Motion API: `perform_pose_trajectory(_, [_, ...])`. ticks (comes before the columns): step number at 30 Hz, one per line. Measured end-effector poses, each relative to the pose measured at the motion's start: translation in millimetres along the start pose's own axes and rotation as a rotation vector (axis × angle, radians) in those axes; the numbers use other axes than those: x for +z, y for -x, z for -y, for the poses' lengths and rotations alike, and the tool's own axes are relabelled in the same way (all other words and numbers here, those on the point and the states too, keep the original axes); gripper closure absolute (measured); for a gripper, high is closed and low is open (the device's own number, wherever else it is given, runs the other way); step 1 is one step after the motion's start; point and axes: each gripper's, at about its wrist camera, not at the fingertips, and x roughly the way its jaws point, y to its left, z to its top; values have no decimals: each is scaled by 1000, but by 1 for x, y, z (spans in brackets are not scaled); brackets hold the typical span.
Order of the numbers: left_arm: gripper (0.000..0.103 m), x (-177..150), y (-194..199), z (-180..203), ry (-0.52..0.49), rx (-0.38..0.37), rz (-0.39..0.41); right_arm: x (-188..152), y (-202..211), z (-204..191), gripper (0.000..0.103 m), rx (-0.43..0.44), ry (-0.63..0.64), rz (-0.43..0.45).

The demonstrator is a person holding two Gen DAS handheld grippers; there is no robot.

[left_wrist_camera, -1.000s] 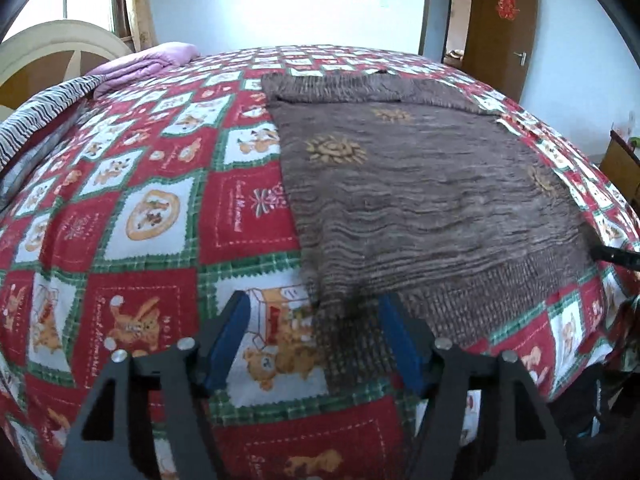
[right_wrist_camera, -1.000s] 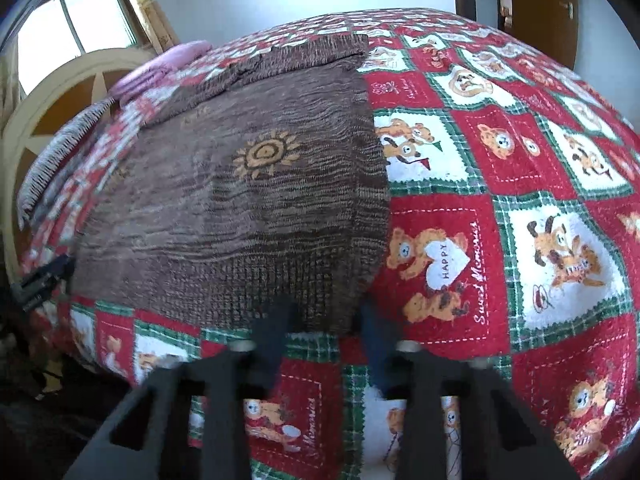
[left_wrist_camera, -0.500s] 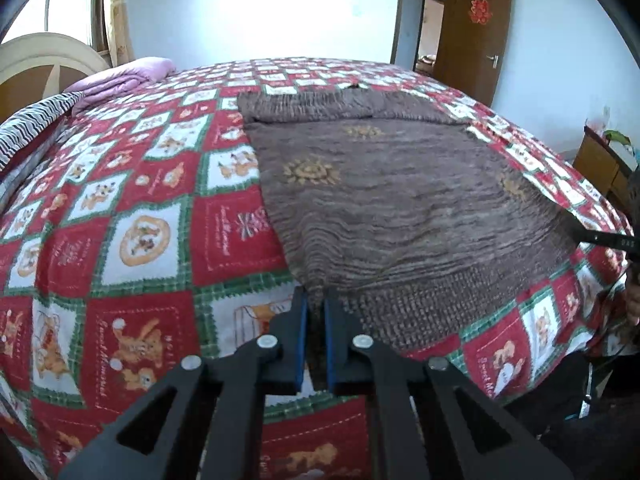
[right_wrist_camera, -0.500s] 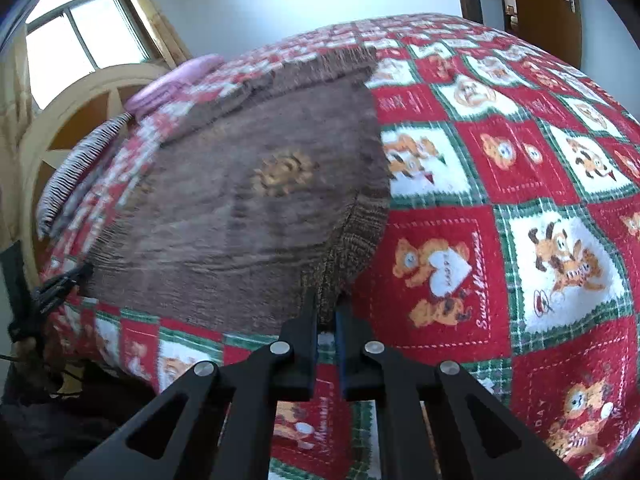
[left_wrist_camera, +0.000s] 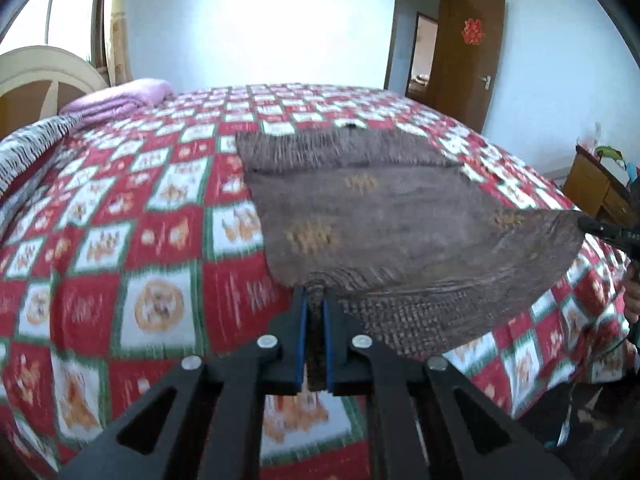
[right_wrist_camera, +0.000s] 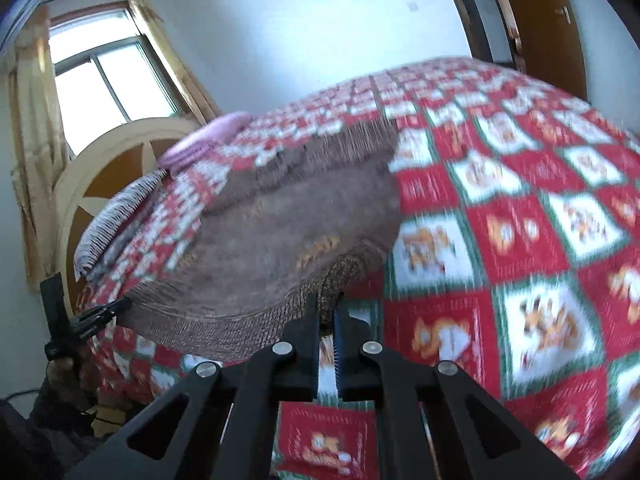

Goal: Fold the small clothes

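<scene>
The brown knit top [left_wrist_camera: 384, 216] lay spread on the bed [left_wrist_camera: 132, 240], on a red & green quilt w/ bear pics. Its far part lay flat on the quilt. Its near edge was up off the bed.

The left tongs [left_wrist_camera: 315, 308] were squeezed tight on the near left corner of the top; cloth showed between the blue pads [left_wrist_camera: 303, 340]. The right tongs [right_wrist_camera: 329, 312] were squeezed tight on the near right corner, too. The hem hung in a curve between the two sets of tongs.

Step in hand, I think: the 1st fold, w/ both corners gripped & lifted. The pics were blurry, so things were prob. moving.

Next move, I guess: carry the near edge over to the far edge by the neck, keep both corners level & pulled apart so the cloth won't sag or bunch, then lay it down & let go. A slack hem could make a crooked fold.
</scene>
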Motion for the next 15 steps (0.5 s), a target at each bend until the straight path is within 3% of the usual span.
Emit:
perform_pose_trajectory(5, [95, 34, -11, -5, 21, 17, 45, 39, -5, 0, 98, 1, -4, 71])
perform_pose_trajectory(15, [95, 108, -37, -22, 41, 64, 128, 127, -37, -7, 98, 4, 39, 129])
